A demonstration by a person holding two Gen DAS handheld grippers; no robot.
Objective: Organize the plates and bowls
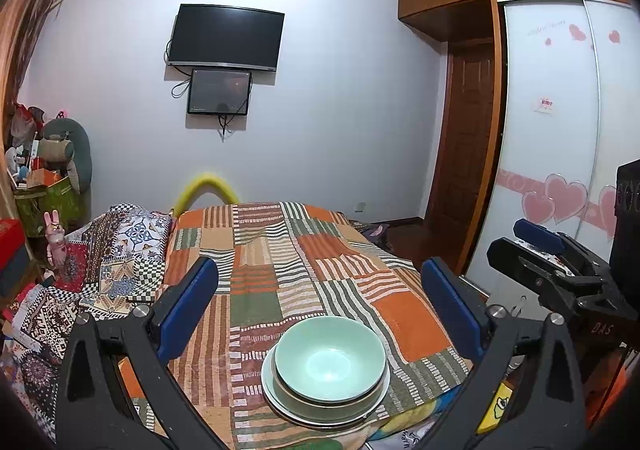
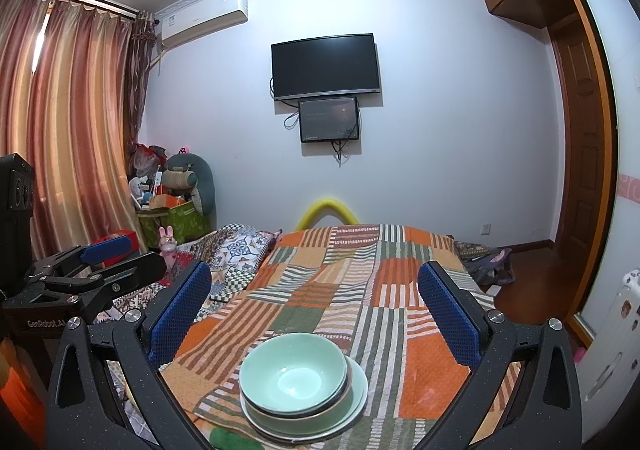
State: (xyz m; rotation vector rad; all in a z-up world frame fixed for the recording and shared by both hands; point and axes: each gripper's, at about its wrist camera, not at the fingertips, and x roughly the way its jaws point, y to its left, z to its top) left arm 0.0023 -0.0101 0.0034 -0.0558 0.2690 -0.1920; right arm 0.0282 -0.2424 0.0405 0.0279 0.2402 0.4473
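A pale green bowl [image 1: 330,364] sits nested in a second bowl on a pale plate [image 1: 280,402], stacked near the front edge of a table under a striped patchwork cloth [image 1: 280,262]. The stack also shows in the right wrist view [image 2: 294,376], with the plate [image 2: 356,394] under it. My left gripper [image 1: 320,302] is open and empty, held above and behind the stack. My right gripper [image 2: 316,302] is open and empty too, at about the same height. The right gripper shows at the right of the left wrist view [image 1: 536,246], and the left gripper at the left of the right wrist view [image 2: 108,254].
A patterned quilt [image 1: 120,262] lies left of the table. Boxes and toys [image 2: 172,201] pile in the far left corner by the curtains [image 2: 60,129]. A wardrobe [image 1: 560,129] and a door [image 1: 464,137] stand on the right. Two screens [image 2: 326,65] hang on the far wall.
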